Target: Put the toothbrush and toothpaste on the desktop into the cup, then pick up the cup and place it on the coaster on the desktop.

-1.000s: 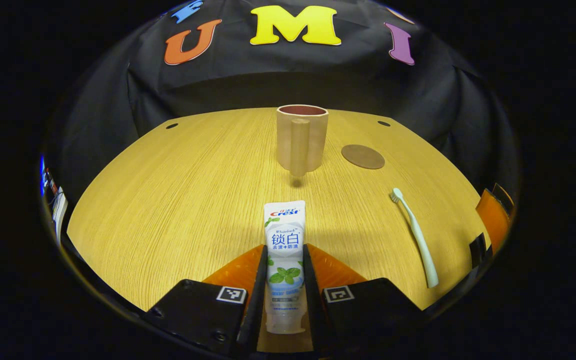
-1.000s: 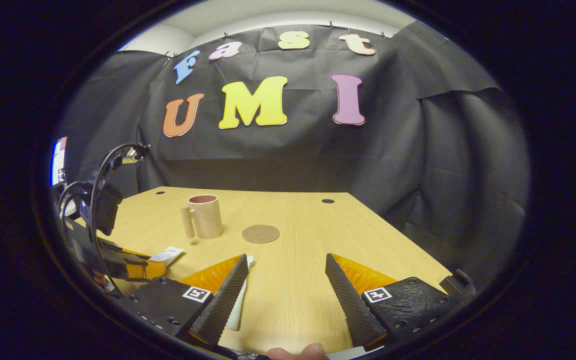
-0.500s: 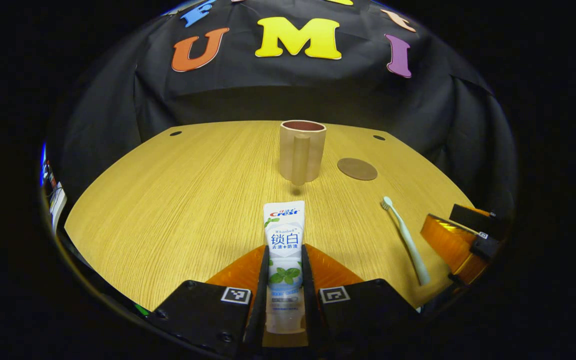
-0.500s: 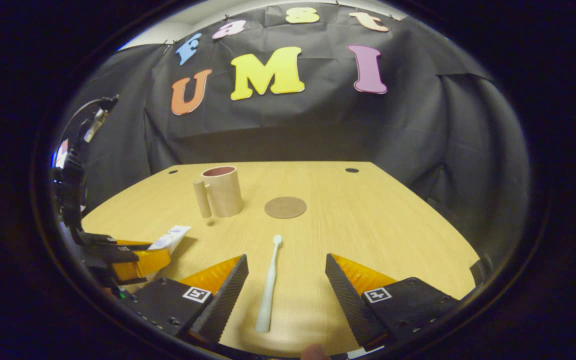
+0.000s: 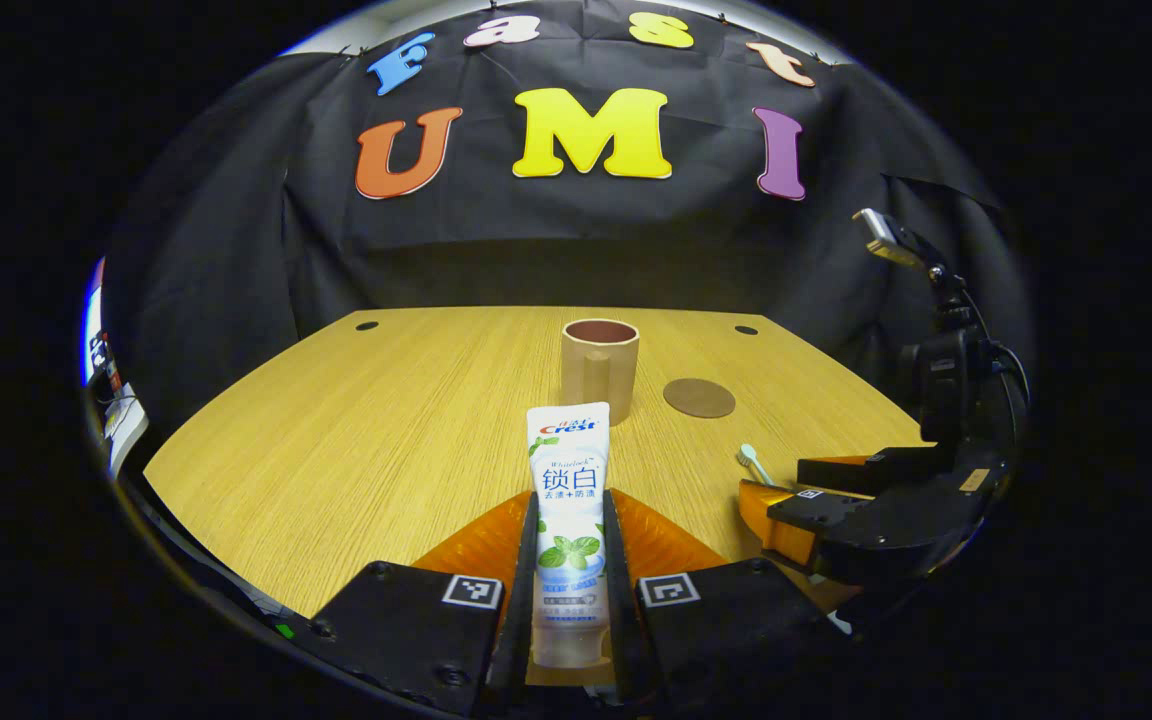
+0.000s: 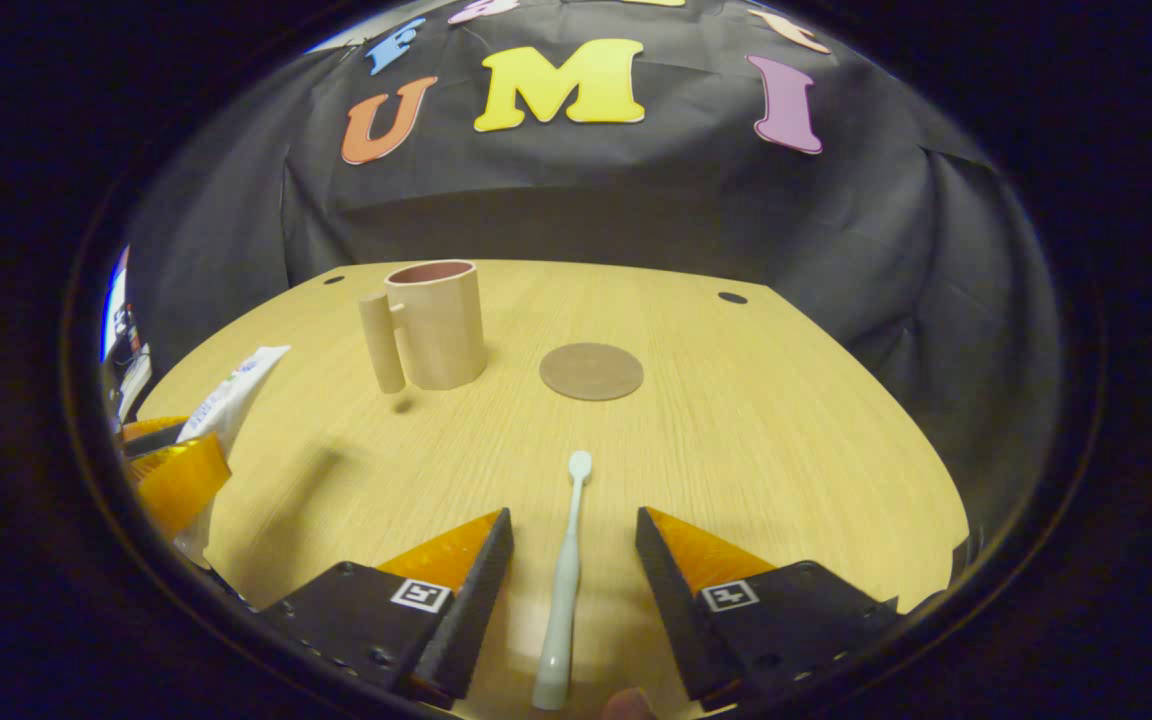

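The left claw [image 5: 569, 590] is clamped on the toothpaste [image 5: 568, 500], both fingers pressed against the sides of the tube near its cap end, so that the flat crimped end sticks out ahead of the fingertips and points toward the cup [image 5: 599, 366]. In the right gripper view the same tube [image 6: 226, 400] shows at the left edge, tilted up off the bench [image 6: 786, 430] between the left claw's fingers [image 6: 176, 480]. The right claw [image 6: 568, 580] stands wide apart, low over the near part of the bench, one finger on either side of the toothbrush [image 6: 564, 590] with a gap between each finger and the handle, so nothing is gripped there. The toothbrush lies flat on the wood, its head toward the coaster [image 6: 591, 371] and its handle end toward the camera; in the left gripper view its head [image 5: 753, 462] peeks out just behind the right claw [image 5: 786, 505], whose dark body sits at the right side of the bench. The cup stands upright toward the back of the bench with its handle facing the near side, and the round brown coaster [image 5: 699, 397] lies flat just beside it on the right, apart from it and bare. A fingertip [image 6: 626, 705] shows at the bottom edge of the right gripper view.
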Motion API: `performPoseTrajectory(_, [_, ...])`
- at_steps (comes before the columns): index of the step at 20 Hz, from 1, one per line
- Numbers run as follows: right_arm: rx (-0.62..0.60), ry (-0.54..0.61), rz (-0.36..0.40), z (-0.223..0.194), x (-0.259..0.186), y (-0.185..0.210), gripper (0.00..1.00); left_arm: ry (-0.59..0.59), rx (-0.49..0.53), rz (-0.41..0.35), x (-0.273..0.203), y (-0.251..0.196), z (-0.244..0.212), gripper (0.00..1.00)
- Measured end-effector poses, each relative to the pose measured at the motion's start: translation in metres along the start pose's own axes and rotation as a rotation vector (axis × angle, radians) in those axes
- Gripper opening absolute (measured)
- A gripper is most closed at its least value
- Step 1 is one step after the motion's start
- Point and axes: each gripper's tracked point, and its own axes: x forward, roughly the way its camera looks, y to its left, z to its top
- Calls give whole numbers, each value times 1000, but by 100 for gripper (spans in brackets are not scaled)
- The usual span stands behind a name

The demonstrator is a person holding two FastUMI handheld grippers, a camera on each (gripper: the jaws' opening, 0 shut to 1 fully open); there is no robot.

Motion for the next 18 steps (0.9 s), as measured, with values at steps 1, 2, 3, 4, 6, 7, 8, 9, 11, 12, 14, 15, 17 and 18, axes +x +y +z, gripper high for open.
performPoseTrajectory(1, [1,10,1,-1,2,1,66,-11,1,2,-1,1,2,36])
performPoseTrajectory(2, [2,16,-5,1,4,0,64,-22,-3,1,-1,1,4,36])
performPoseTrajectory(3, [17,26,-4,0,6,-1,60,-33,-12,1,-3,2,9,35])
performPoseTrajectory(4, [44,36,5,1,7,-1,54,-41,-21,-3,-4,1,13,36])
performPoseTrajectory(6, [109,61,9,0,11,-5,42,-52,-22,-1,-6,3,19,36])
performPoseTrajectory(7, [127,60,3,2,14,-8,25,-59,-19,3,-7,4,22,36])
performPoseTrajectory(8, [140,60,10,1,16,-9,17,-69,-16,6,-8,4,26,36])
performPoseTrajectory(9, [141,61,20,1,15,-8,3,-79,-15,6,-9,4,30,36])
performPoseTrajectory(11, [144,57,39,2,16,-9,0,-101,-27,-9,-8,0,40,36])
performPoseTrajectory(12, [143,54,41,2,16,-10,0,-113,-34,-25,-8,-4,46,36])
performPoseTrajectory(14, [161,32,66,9,12,-10,0,-139,-21,-36,-7,-8,59,36])
performPoseTrajectory(15, [167,15,74,14,8,-12,0,-159,-14,-34,-5,-10,68,36])
performPoseTrajectory(17, [169,-24,83,25,-3,-19,0,-211,-3,-36,-1,-14,90,35])
performPoseTrajectory(18, [172,-42,87,29,-10,-22,0,-253,3,-30,5,-14,105,35])
